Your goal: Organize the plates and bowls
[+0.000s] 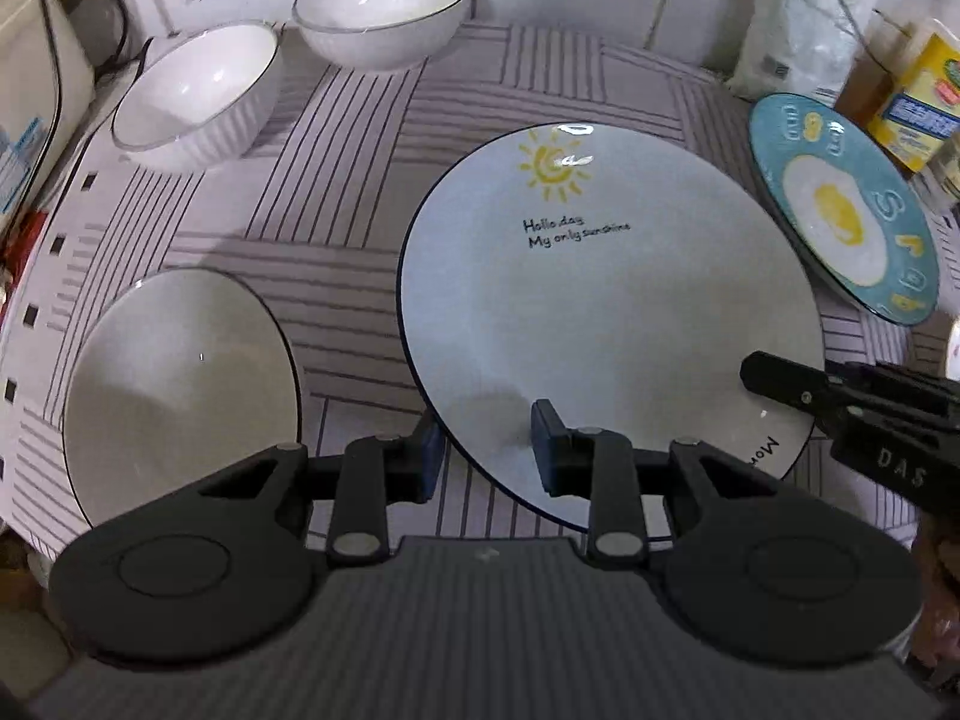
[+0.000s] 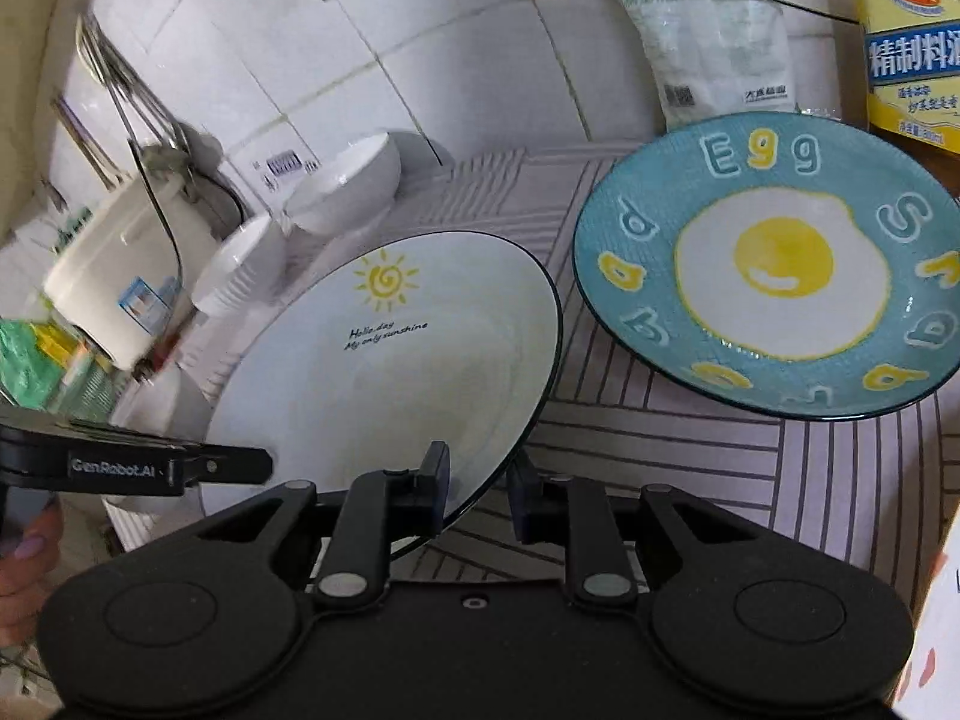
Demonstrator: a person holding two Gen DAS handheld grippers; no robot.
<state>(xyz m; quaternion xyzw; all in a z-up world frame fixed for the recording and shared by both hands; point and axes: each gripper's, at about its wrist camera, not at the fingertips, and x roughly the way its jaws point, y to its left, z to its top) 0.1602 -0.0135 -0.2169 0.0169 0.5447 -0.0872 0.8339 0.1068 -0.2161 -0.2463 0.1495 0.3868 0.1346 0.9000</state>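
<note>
A white sun-print plate lies on the striped mat; it also shows in the right wrist view. My left gripper is open, its jaws straddling the plate's near-left rim. My right gripper is open, its jaws either side of the plate's near-right rim; it shows from the side in the left wrist view. A blue egg plate lies to the right, also seen in the left wrist view. A white bowl sits near left. Two white bowls stand at the back.
A white rice cooker stands at the left by the tiled wall. A yellow bottle and a white bag stand behind the egg plate. The striped mat shows bare between and in front of the plates.
</note>
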